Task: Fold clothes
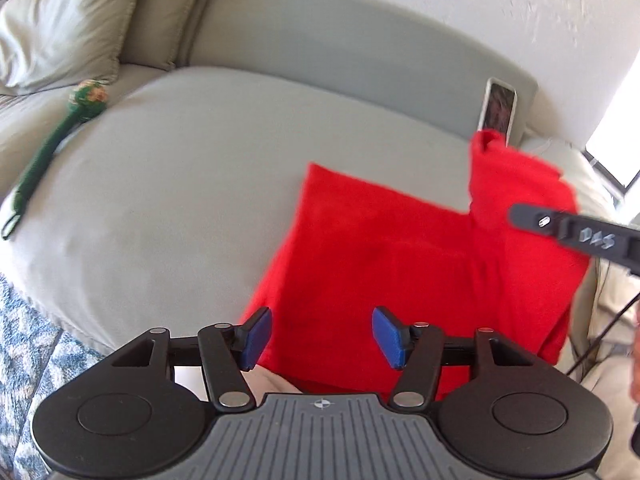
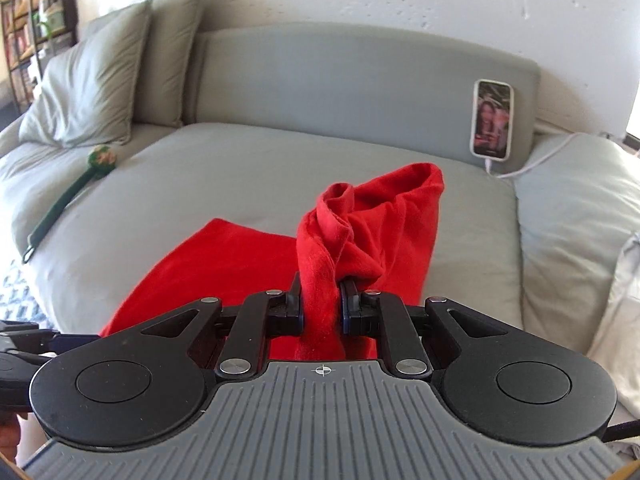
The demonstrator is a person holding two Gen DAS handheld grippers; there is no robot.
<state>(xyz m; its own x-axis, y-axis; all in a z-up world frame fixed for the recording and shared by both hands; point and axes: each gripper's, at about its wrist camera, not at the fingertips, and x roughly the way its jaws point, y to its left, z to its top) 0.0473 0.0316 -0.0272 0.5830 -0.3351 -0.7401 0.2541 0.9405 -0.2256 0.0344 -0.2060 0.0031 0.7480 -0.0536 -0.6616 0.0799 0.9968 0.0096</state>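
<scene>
From the left wrist, the left claw (image 1: 322, 336) hangs spread over the near edge of the red cloth (image 1: 384, 248), nothing between its blue pads (image 1: 256, 338); the cloth lies on the grey sofa (image 1: 180, 184), its right part lifted. From the right wrist, the right claw (image 2: 322, 308) pinches a bunched fold of the cloth (image 2: 352, 232), raised above the sofa (image 2: 240, 168), a phone (image 2: 493, 119) propped against the backrest.

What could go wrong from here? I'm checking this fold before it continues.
The right gripper pinches only a twisted bunch of the red garment, so the fold may land creased or slip free. The left gripper is open with nothing between its pads, leaving the near edge unanchored. The lifted cloth hangs close to the phone propped on the backrest.
</scene>
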